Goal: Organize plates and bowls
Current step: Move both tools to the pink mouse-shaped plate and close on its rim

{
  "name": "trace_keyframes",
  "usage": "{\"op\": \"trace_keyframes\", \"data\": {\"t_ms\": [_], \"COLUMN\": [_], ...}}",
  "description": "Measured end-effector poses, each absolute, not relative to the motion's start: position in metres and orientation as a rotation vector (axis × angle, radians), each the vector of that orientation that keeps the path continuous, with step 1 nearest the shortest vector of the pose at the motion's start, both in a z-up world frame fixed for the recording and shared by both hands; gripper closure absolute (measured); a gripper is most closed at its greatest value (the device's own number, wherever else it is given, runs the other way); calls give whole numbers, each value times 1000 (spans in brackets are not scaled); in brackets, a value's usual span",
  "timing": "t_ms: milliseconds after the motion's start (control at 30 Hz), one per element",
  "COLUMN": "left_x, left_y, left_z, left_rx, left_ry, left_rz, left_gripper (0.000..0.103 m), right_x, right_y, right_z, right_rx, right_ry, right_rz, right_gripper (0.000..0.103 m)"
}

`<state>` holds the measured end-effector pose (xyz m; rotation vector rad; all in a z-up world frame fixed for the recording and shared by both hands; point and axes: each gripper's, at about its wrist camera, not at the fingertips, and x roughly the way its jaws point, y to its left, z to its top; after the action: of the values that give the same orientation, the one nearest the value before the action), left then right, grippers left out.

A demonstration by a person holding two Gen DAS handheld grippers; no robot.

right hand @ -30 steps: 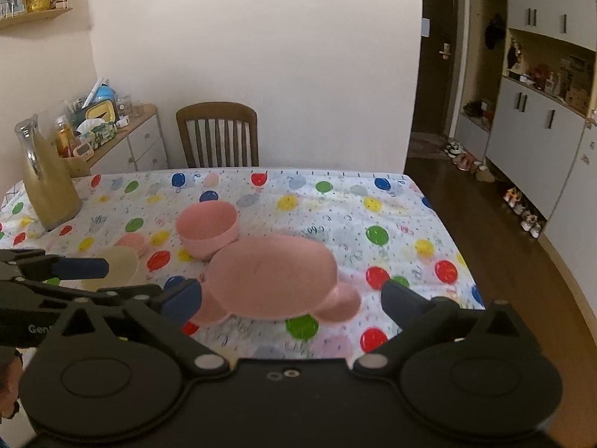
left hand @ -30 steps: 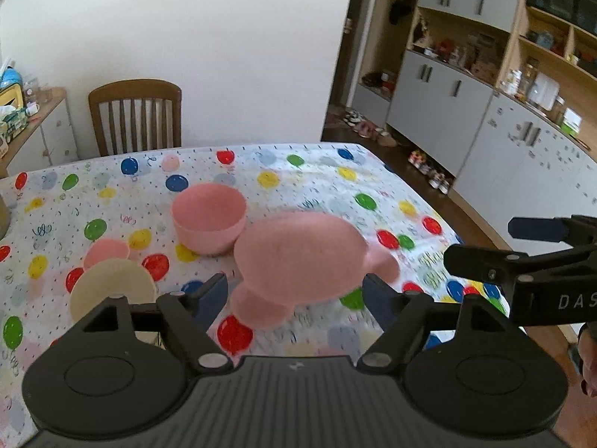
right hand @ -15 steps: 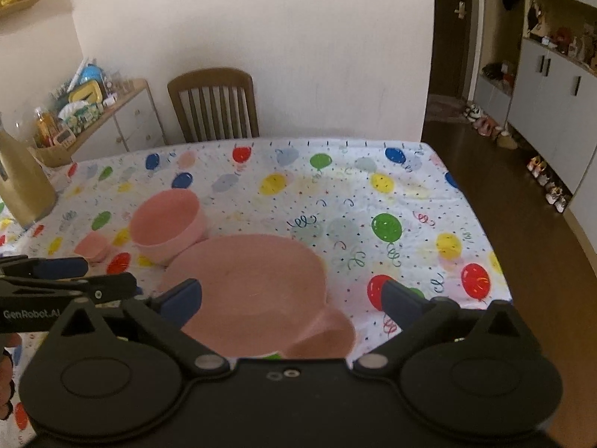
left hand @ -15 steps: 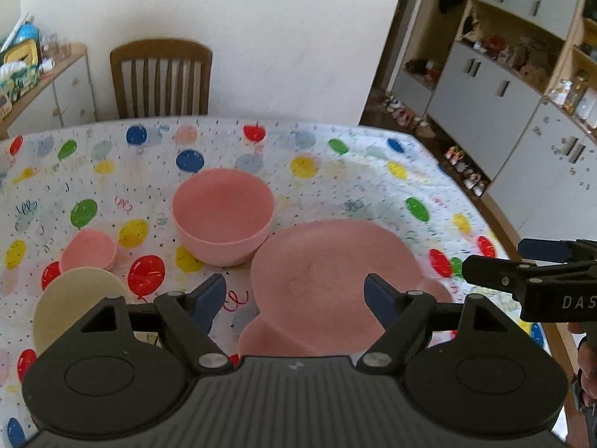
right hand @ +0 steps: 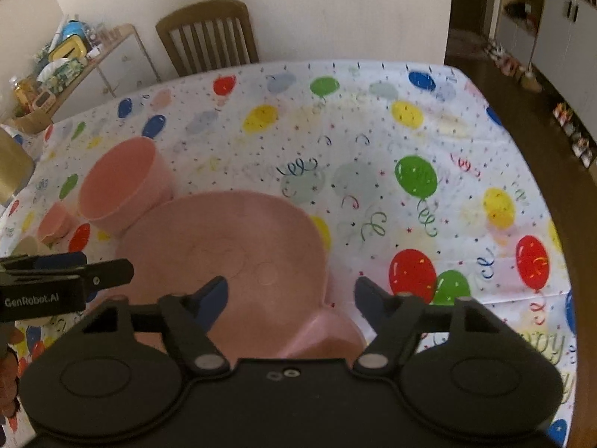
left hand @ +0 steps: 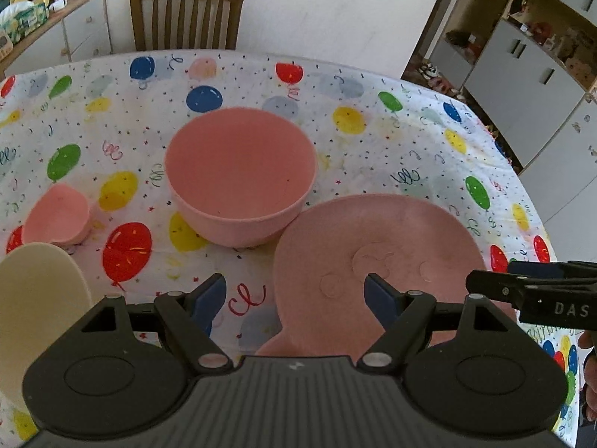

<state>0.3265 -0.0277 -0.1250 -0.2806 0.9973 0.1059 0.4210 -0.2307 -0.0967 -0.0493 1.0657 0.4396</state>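
Both tongs are hanging over the counter [left hand: 410,119] with its balloon-print tablecloth, and both are spread wide with nothing between the blue pads. The left tongs [left hand: 294,295] are sitting low in the middle of the left wrist view, with one blue fingertip [left hand: 378,295] overlapping the big flat pink mouse-ear-shaped plastic plate [left hand: 377,239] at lower right of that frame. I can't tell if it's actually touching the plate.

The deep round pink plastic bowl [left hand: 238,171] is sitting upright in the centre of the left view, just beside the plate's upper left edge. The small pink bowl [left hand: 56,218] is resting at the left edge, and right below it a cream-coloured round plate [left hand: 37,298] is poking into the lower left corner.

In the right wrist view the right tongs [right hand: 291,295] are hovering at bottom centre, over the near edge of the same pink plate [right hand: 224,246] and its ear. The left tongs [right hand: 67,280] are showing up at the left edge of that frame. A brown wooden chair [right hand: 209,33] is standing at the far side, top of frame
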Motion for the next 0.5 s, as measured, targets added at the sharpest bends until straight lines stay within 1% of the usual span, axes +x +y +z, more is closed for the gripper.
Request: {"op": "trace_keyframes", "data": {"t_ms": [33,67,100,133,200,233,300,333,400,467,500], "left_x": [328,329,330,331,333,333,334,334,335,337,337], "left_y": [-28,-28,-28,-28,-28,-27,-26,-26,-26,-25,-24], "left_z": [-127,-128,-130,-131,-134,-135,-138,-139,-141,-143,-144], "left_rx": [-283,-286,-292,-297,-308,-317,-333,-336,-337,-344,-352], "left_ry": [1001,1004,1006,1007,1016,1022,1029,1031,1043,1063,1068], "left_rz": [102,101,97,94,81,75,67,66,76,96,105], "left_gripper": [22,23,23,25,41,44,55,57,67,73,74], "right_x": [424,426,428,432,434,436,438,439,441,441,441], "right_y": [-231,-231,-232,-232,-233,-233,-235,-235,-236,-238,-238], "right_z": [-99,-102,-104,-106,-109,-111,-113,-113,-114,-116,-116], "right_rx": [-44,-39,-35,-30,-13,-4,4,5,8,14,13], "right_ry": [1077,1084,1091,1102,1115,1121,1129,1131,1133,1140,1142], "right_rz": [440,439,442,444,448,451,452,451,447,444,441], "right_gripper": [39,43,51,56,61,65,68,71,74,78,80]}}
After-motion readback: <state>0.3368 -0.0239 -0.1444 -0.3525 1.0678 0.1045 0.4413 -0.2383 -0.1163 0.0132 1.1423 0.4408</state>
